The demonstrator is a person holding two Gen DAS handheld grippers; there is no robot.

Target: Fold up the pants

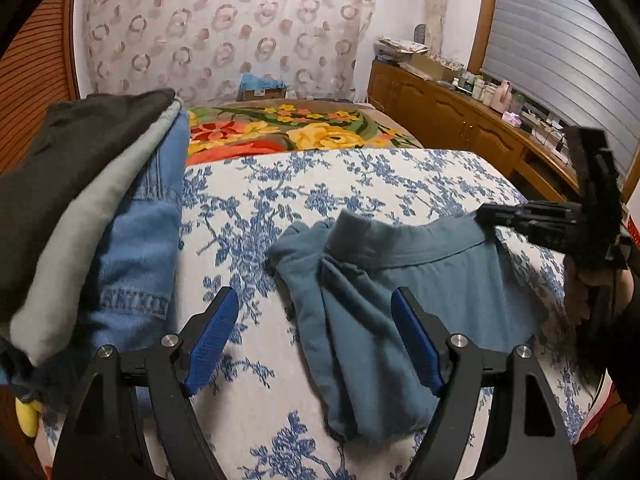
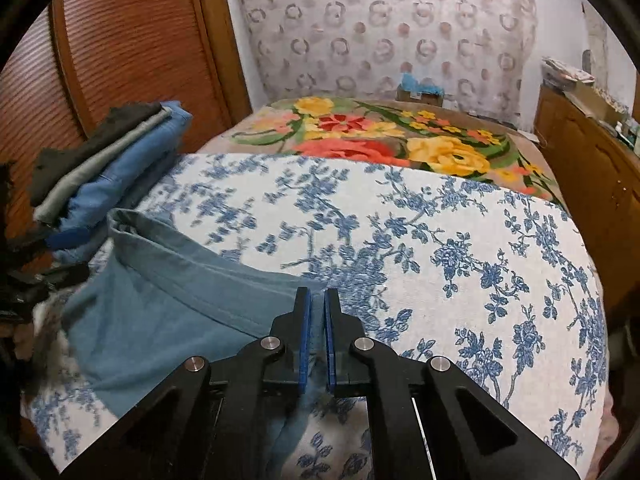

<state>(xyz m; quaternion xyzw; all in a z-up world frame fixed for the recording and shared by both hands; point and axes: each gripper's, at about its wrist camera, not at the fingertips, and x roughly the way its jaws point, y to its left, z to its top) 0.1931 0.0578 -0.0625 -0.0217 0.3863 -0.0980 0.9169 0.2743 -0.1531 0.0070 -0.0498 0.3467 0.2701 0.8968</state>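
Teal pants (image 1: 400,280) lie crumpled on the blue-flowered bedspread (image 1: 320,184), waistband toward the far side. My left gripper (image 1: 316,340) is open, its blue pads on either side of the bunched left part of the pants, just above the cloth. My right gripper (image 2: 316,336) is shut on the pants (image 2: 180,308) at the waistband's right end, and cloth hangs down between its pads. The right gripper also shows in the left wrist view (image 1: 484,216), pinching that waistband corner and lifting it a little.
A stack of folded clothes (image 1: 100,208), black, grey and denim, sits on the bed's left side, next to a wooden shutter door (image 2: 132,48). A flowered blanket (image 1: 288,128) covers the far end of the bed. A wooden cabinet (image 1: 452,120) with clutter runs along the right.
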